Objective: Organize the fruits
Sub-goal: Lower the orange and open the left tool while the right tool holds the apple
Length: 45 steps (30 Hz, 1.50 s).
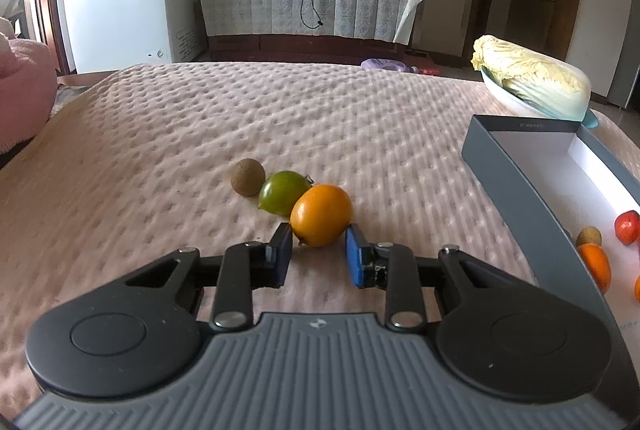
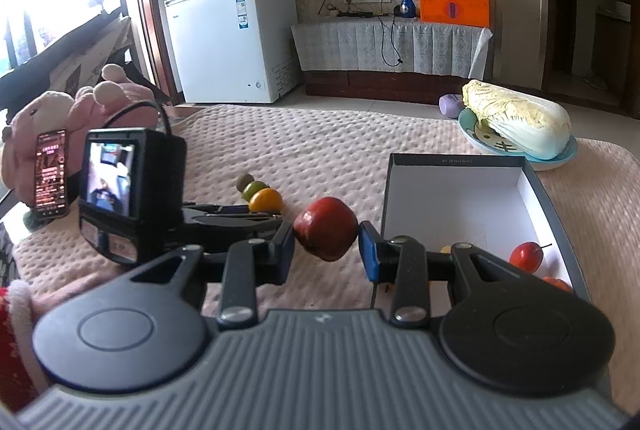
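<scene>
An orange fruit point(image 1: 321, 215) lies on the pink quilted bed point(image 1: 200, 134) beside a green fruit point(image 1: 283, 192) and a brown kiwi point(image 1: 248, 177). My left gripper point(image 1: 318, 244) is open with its fingertips on either side of the orange fruit's near end. My right gripper point(image 2: 326, 244) is shut on a dark red apple point(image 2: 326, 228), held above the bed just left of a grey box point(image 2: 460, 198) with a white inside. The box holds a small red fruit point(image 2: 526, 256) and orange fruits point(image 1: 596, 266). The left gripper also shows in the right wrist view point(image 2: 240, 218).
A napa cabbage point(image 2: 516, 122) lies on a plate point(image 2: 568, 154) behind the box. A pink plush toy point(image 2: 80, 102) and a phone point(image 2: 51, 174) are at the bed's left edge. A white freezer point(image 2: 232, 42) and a covered TV bench point(image 2: 388, 46) stand beyond the bed.
</scene>
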{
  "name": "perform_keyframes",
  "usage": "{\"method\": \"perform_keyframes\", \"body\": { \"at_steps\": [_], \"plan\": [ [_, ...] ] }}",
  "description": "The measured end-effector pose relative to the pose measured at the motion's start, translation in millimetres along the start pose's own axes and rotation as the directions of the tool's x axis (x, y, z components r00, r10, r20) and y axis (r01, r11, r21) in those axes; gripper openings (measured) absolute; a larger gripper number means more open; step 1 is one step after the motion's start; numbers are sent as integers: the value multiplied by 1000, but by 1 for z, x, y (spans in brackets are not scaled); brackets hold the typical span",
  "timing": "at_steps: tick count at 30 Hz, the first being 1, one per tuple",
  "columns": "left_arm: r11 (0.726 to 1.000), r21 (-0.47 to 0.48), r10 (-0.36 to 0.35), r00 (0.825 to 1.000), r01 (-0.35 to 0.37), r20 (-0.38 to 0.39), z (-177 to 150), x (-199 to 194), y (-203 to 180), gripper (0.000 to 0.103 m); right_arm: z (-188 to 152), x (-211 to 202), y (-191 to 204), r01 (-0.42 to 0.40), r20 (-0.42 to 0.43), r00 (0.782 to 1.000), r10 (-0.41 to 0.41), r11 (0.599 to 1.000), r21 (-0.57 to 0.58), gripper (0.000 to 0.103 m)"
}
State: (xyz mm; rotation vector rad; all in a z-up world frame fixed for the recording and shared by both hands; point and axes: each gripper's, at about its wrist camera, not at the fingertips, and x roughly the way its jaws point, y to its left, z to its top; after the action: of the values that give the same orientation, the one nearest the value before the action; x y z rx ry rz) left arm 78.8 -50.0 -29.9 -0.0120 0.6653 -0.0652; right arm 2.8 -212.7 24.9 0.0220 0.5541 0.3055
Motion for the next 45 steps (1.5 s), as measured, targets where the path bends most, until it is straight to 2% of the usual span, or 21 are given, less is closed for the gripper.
{"method": "perform_keyframes", "body": {
  "at_steps": [12, 15, 17, 20, 26, 30, 33, 34, 35, 37, 40, 45],
  "plan": [
    [1000, 24, 5, 1000, -6, 23, 1, -25, 23, 33, 1, 18, 17, -31, -23, 999, 31, 999, -12, 38],
    [1000, 23, -1, 999, 0, 36, 3, -32, 28, 30, 0, 24, 24, -35, -37, 999, 34, 999, -22, 38],
    [999, 32, -2, 999, 0, 46, 5, -37, 31, 19, -1, 28, 28, -36, -47, 998, 35, 999, -27, 38],
    [999, 52, -3, 998, 0, 65, 6, -44, 35, 19, -2, 33, 35, -39, -56, 998, 37, 999, -35, 38],
    [998, 58, 5, 999, -8, 47, 2, -44, 47, 19, -4, 42, 43, -40, -78, 996, 36, 998, -43, 38],
    [998, 43, -43, 999, 41, 33, 1, -45, 56, 19, -2, 45, 45, -40, -75, 996, 37, 998, -43, 38],
    [995, 76, -66, 997, 63, 36, -2, -48, 55, 21, 0, 44, 44, -46, -71, 997, 43, 998, -39, 38],
    [994, 83, -70, 997, 66, 41, -2, -49, 55, 29, 0, 44, 44, -47, -68, 997, 45, 998, -39, 38],
    [994, 89, -75, 996, 70, 46, -3, -50, 55, 47, 0, 44, 44, -47, -67, 997, 45, 998, -38, 38],
    [995, 89, -47, 997, 41, 62, -4, -51, 55, 70, 1, 44, 43, -49, -68, 997, 47, 998, -34, 38],
    [996, 84, -38, 997, 32, 71, -4, -51, 56, 76, 2, 41, 44, -59, -57, 997, 57, 998, -29, 38],
    [997, 74, -37, 998, 33, 43, -5, -40, 49, 76, 3, 38, 44, -72, -57, 996, 70, 997, -24, 38]
  ]
}}
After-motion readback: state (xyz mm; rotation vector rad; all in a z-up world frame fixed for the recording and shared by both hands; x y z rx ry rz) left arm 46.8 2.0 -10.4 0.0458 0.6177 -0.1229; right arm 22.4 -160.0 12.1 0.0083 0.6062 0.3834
